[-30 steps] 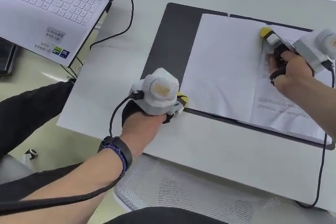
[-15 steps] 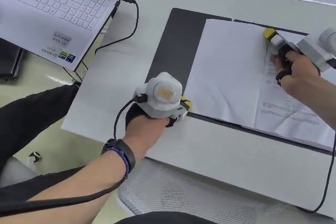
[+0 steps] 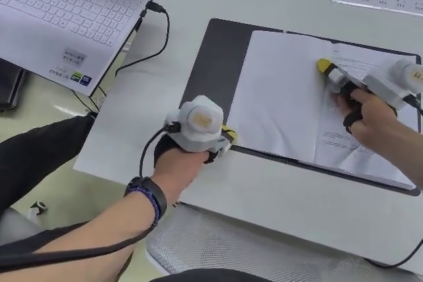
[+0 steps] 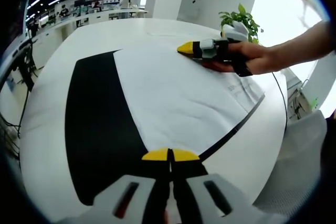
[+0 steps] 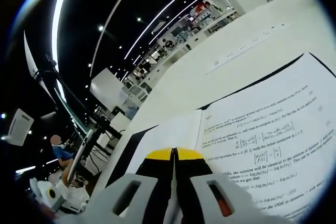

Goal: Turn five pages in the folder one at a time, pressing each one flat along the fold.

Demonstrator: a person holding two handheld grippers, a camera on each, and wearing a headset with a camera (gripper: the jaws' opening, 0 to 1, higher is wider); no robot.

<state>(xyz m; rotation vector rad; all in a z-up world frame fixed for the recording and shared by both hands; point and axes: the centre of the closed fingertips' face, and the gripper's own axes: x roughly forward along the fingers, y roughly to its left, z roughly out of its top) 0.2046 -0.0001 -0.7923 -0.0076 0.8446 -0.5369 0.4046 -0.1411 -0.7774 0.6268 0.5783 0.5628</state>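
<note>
- The workbench (image 3: 277,189) carried the folder (image 3: 215,64), which lay open and flat, its black left cover bare.
- The folder's long axis ran across the bench from left to right, slightly skewed. Its fold ran crosswise to that, from the near edge to the far edge.
- A laptop (image 3: 66,11) sat well off the folder's left side.
- A blank turned page (image 3: 281,90) lay left of the fold, covering part of the black cover, and a printed page (image 3: 350,146) lay right of it.
- The left gripper (image 3: 228,131) had its jaws together and empty. Its tips rested at the folder's near edge, by the blank page's near-left corner, and I judged it was steadying the folder.
- The right gripper (image 3: 323,65) also had its jaws together, clamped on nothing, with its yellow tip down on the paper beside the far part of the fold.
- Judged step: pressing the turned page flat. The next move called for drawing that closed tip along the fold toward the near edge, then opening it to lift a single printed sheet. How many pages were done could not be told.
</note>
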